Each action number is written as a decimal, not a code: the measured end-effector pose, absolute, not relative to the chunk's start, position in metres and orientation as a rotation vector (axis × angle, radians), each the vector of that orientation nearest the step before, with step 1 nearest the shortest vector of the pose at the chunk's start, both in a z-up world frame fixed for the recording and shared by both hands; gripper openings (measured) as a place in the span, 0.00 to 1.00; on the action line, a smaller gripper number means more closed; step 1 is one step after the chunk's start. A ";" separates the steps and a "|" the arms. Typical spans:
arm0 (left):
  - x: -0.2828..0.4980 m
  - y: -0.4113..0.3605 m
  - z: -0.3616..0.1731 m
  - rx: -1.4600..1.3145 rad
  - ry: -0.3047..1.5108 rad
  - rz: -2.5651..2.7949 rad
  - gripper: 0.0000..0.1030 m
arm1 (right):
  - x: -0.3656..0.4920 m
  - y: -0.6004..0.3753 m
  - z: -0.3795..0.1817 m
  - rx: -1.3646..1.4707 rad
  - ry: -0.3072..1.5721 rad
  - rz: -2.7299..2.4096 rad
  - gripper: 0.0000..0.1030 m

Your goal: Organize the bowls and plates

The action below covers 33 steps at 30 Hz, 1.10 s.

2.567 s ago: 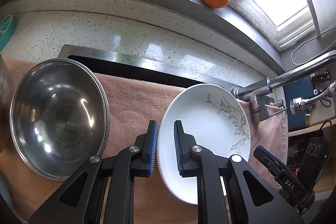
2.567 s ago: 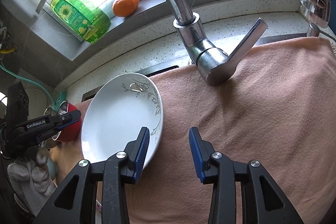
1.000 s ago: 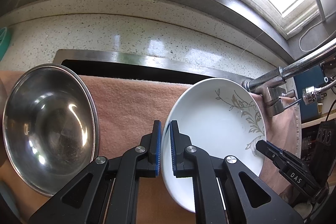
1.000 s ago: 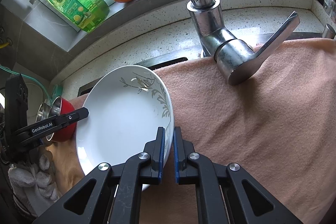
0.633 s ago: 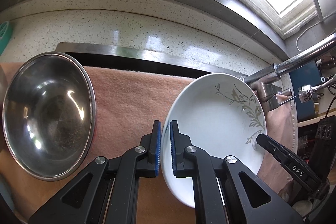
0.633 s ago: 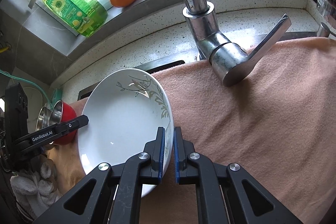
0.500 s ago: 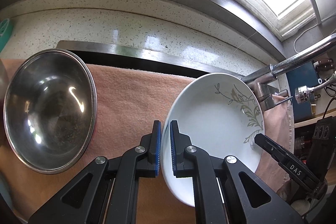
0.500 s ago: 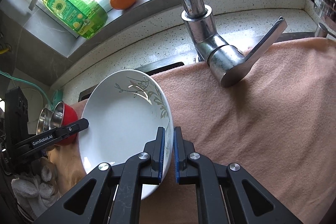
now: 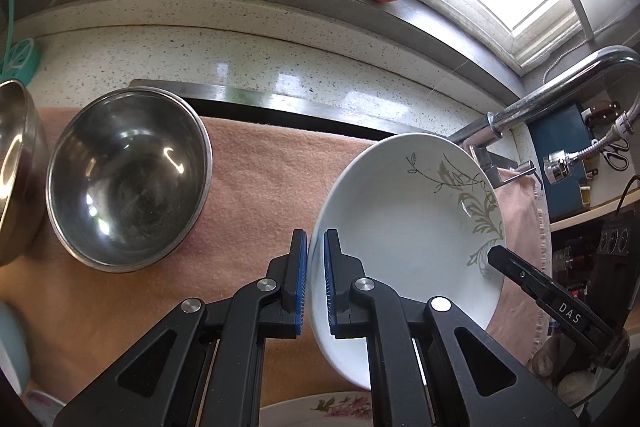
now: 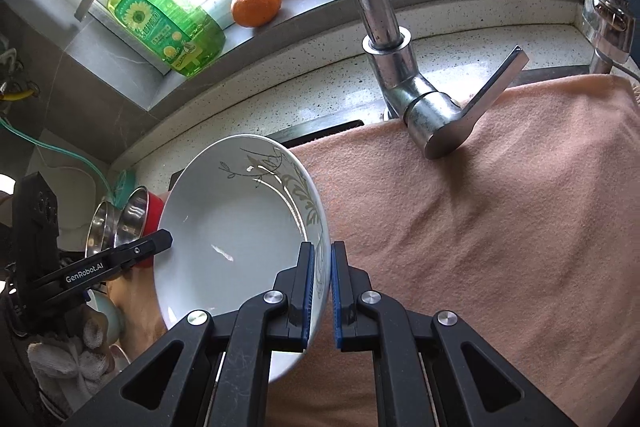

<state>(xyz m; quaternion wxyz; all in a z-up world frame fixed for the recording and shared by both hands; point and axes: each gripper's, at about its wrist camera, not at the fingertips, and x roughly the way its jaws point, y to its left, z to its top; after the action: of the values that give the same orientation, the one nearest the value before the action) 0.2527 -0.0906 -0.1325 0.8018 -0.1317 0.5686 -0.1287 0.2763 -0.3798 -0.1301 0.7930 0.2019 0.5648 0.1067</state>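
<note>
A white plate (image 9: 404, 227) with a grey leaf pattern hangs tilted above the pink towel (image 9: 264, 187), held from both sides. My left gripper (image 9: 316, 267) is shut on its left rim. My right gripper (image 10: 319, 281) is shut on the plate's (image 10: 236, 223) right rim, and shows as a black finger (image 9: 536, 287) at the plate's far edge in the left wrist view. A steel bowl (image 9: 128, 179) rests on the towel to the left, with another steel bowl (image 9: 16, 167) beside it. In the right wrist view the stacked steel and red bowls (image 10: 132, 219) sit behind the plate.
The chrome faucet (image 10: 400, 75) rises at the back of the towel. A green soap bottle (image 10: 168, 27) and an orange (image 10: 256, 5) stand on the windowsill. A floral plate (image 9: 320, 409) edge shows below my left gripper. A pale bowl (image 10: 102, 311) lies at the lower left.
Both grippers, shut on the plate, have lifted it off the towel and shifted it slightly; the steel bowl now sits farther right in the left wrist view. Earlier both grippers stood open beside the plate.
</note>
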 end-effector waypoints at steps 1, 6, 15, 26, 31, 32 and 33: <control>0.249 -0.090 -0.130 -0.277 1.214 -0.277 0.06 | 0.274 -0.379 -0.127 0.431 1.210 0.231 0.07; 0.234 -0.083 -0.119 -0.268 1.200 -0.282 0.06 | 0.259 -0.374 -0.113 0.433 1.201 0.236 0.07; 0.196 -0.072 -0.111 -0.259 1.206 -0.305 0.06 | 0.221 -0.363 -0.095 0.449 1.195 0.242 0.07; 0.148 -0.052 -0.110 -0.294 1.206 -0.302 0.07 | 0.169 -0.345 -0.087 0.449 1.192 0.252 0.07; 0.131 -0.047 -0.113 -0.312 1.208 -0.288 0.07 | 0.149 -0.337 -0.086 0.436 1.205 0.265 0.07; 0.128 -0.045 -0.113 -0.317 1.209 -0.287 0.06 | 0.146 -0.335 -0.087 0.432 1.208 0.266 0.07; 0.125 -0.044 -0.114 -0.321 1.210 -0.286 0.07 | 0.143 -0.334 -0.087 0.428 1.210 0.268 0.07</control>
<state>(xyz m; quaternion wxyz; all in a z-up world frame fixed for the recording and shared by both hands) 0.1249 -0.0440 -0.1141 0.8009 -0.1498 0.5642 -0.1336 0.1427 -0.3336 -0.0868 0.7925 0.1990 0.5628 0.1247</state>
